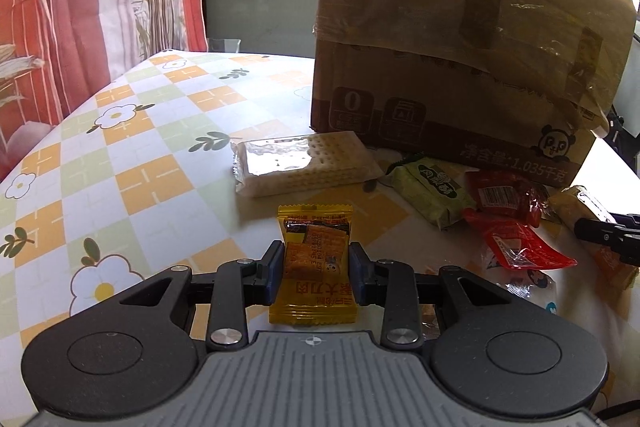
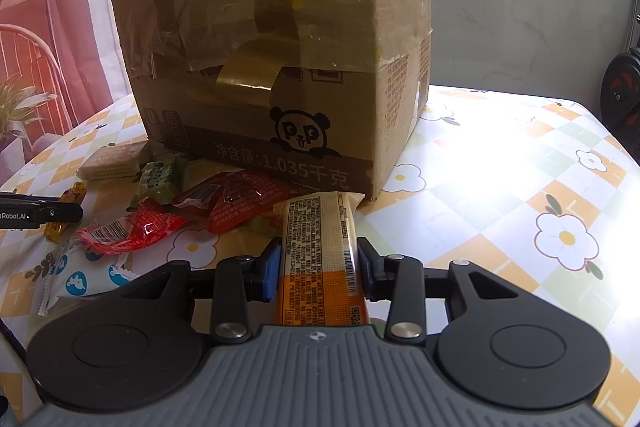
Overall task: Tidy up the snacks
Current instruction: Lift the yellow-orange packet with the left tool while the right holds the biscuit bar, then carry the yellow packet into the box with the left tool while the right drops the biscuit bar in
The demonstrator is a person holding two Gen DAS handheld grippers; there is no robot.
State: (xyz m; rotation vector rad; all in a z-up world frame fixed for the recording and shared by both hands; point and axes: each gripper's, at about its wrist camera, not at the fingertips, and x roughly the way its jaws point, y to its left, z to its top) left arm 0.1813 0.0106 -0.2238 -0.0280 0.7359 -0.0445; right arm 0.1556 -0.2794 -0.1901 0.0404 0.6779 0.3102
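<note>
In the left wrist view my left gripper [image 1: 317, 269] is shut on a small yellow snack packet [image 1: 314, 227], its blue pads pressing both sides. In the right wrist view my right gripper [image 2: 318, 267] is shut on a long cream and orange snack bar [image 2: 318, 247], whose far end touches the cardboard box [image 2: 280, 47]. Loose on the table lie a clear-wrapped cracker pack [image 1: 304, 163], a green packet [image 1: 434, 191] and red packets [image 1: 516, 227]. The left gripper's fingers [image 2: 40, 213] show at the left edge of the right wrist view, over the yellow packet [image 2: 60, 223].
A tall taped cardboard box [image 1: 460, 47] with a panda print stands behind the snacks on the flowered tablecloth [image 1: 140, 147]. A white and blue packet [image 2: 88, 279] lies near the right gripper. A red curtain [image 1: 60, 7] hangs past the table's left edge.
</note>
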